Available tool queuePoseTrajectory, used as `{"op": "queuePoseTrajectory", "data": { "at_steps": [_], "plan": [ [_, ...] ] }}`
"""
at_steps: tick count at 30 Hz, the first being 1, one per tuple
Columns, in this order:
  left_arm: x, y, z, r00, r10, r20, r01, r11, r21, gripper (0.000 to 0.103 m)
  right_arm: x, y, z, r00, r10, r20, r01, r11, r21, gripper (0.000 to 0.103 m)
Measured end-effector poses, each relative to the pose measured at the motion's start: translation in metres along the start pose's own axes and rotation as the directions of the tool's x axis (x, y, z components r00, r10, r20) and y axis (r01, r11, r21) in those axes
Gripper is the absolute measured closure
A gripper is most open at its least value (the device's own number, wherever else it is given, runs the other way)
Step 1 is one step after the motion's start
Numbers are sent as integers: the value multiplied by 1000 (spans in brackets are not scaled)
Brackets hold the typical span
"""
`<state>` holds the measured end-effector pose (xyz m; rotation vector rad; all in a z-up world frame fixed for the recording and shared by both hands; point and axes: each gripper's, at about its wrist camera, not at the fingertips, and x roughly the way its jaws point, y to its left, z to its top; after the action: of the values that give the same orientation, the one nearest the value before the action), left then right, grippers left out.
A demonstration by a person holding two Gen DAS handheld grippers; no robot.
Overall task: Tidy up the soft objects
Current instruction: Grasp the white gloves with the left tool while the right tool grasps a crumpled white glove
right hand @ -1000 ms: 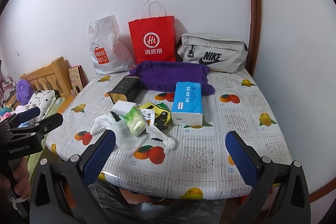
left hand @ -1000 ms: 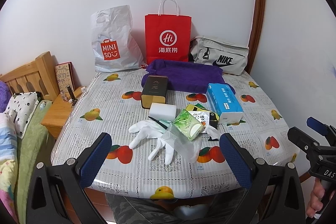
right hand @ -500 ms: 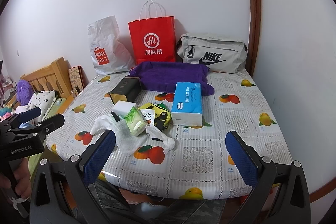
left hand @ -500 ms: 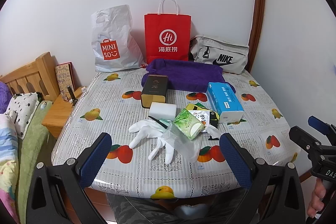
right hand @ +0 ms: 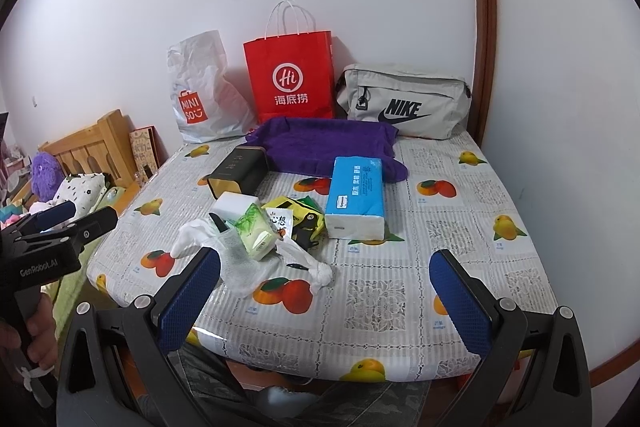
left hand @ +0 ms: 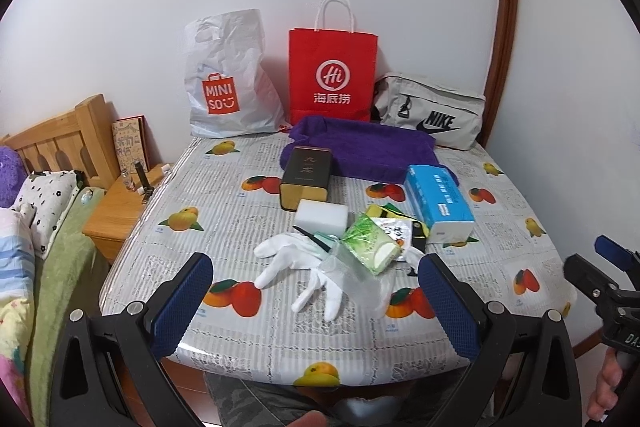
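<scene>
White cotton gloves [left hand: 298,269] lie limp near the front edge of the table [left hand: 224,195], fingers splayed toward the person, with a clear plastic bag [left hand: 352,273] draped over them and a green tissue pack [left hand: 370,245] resting on top. Just behind sits a white sponge block [left hand: 322,213], and to the right a yellow pouch [right hand: 296,213] and a blue tissue pack [left hand: 438,199]. Further back a purple towel [left hand: 360,149] is spread, with a dark tin [left hand: 306,177] lying against its near edge. Against the wall stand a white MINISO bag [left hand: 224,87], a red paper bag [left hand: 332,71] and a grey Nike bag [left hand: 432,115].

Hardly anything has changed over the last second: every object lies where it did, and both views have drifted only a touch. The left gripper [left hand: 316,301] and the right gripper [right hand: 326,297] hover at the near table edge, jaws spread wide and holding nothing, as they did before. My reading is that sorting has not begun; the person seems to be surveying, and the glove pile is the nearest soft thing to start on, likely needing the tissue pack lifted off first
</scene>
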<state>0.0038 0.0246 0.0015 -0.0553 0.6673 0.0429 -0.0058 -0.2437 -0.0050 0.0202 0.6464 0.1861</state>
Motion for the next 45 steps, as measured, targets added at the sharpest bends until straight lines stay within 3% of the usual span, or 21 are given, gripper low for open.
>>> {"op": "queuePoseTrajectory", "data": {
  "at_steps": [9,18,21,28,32,36,37,42,45],
  "plan": [
    [51,18,-12,995,18,-97,-20,999,-25,2,28,-5,-7,999,39,-8,-40,999,-14,0],
    [110,33,-38,978,30,-205,-44,997,-63,2,113,3,-33,993,78,-90,-87,991,-100,2],
    [126,40,-43,973,-15,-229,-10,994,-107,2,140,4,-41,989,78,-126,-95,987,-132,12],
    [158,53,-55,956,-33,-290,-5,991,-132,3,192,3,-52,977,67,-204,-102,981,-163,31],
    [167,59,-55,964,-64,-258,29,990,-136,3,206,2,-58,970,70,-232,-111,980,-165,39],
    [181,60,-47,969,-78,-234,54,993,-108,3,221,1,-64,964,86,-251,-132,976,-173,73],
    [184,61,-44,970,-76,-230,53,993,-105,3,221,0,-65,966,86,-245,-131,976,-173,76],
    [206,60,-26,969,-131,-209,109,988,-113,3,213,-9,-64,962,116,-246,-155,977,-146,78],
    [226,50,-23,958,-142,-249,130,989,-63,3,208,-13,-63,962,114,-248,-152,978,-142,78]
  ]
}}
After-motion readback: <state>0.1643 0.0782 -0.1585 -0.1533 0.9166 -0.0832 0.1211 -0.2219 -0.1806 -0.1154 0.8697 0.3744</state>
